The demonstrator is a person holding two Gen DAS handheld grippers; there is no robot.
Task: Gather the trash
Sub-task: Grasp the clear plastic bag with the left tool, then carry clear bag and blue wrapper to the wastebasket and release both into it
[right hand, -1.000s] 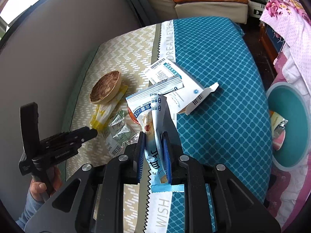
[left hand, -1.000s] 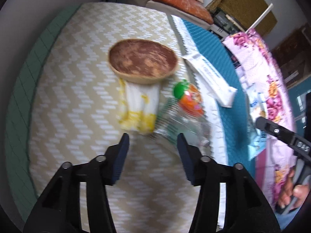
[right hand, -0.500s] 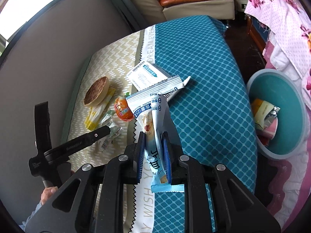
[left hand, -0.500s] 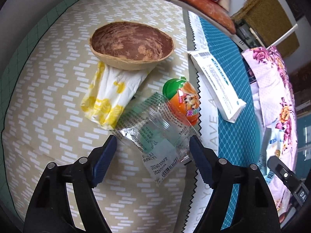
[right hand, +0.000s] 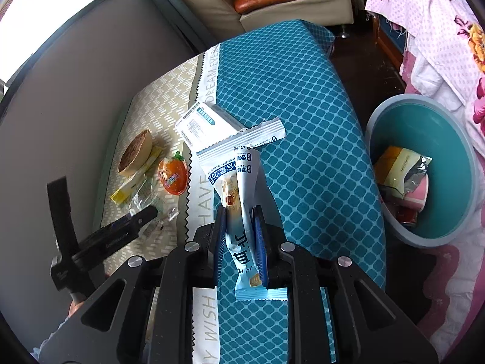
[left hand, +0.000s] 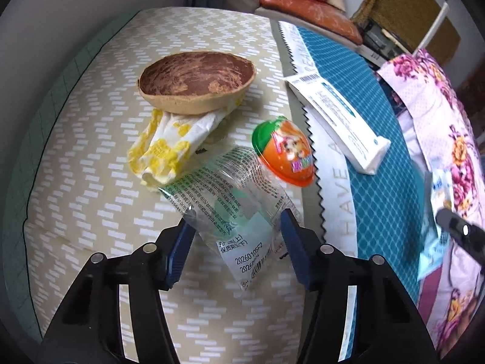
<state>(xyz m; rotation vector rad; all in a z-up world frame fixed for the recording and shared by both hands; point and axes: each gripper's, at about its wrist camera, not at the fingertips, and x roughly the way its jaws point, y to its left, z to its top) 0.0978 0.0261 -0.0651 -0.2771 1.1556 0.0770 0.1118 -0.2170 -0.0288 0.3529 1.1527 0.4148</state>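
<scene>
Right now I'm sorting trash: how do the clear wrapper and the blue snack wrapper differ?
The clear wrapper is see-through and lies on the table; the blue snack wrapper is opaque, upright, clamped in the right hand-held gripper. The left hand-held gripper is closing around the clear one. Both are printed.

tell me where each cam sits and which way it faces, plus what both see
Left wrist: on the left tool, angled steeply down at a clear wrapper between its closing jaws; only its own fingers show.
Right wrist: on the right tool, looking down across the tablecloth toward the bin, clamped on a blue snack wrapper; the person's hand shows.
Shared: bowl, orange cup, white box.
</scene>
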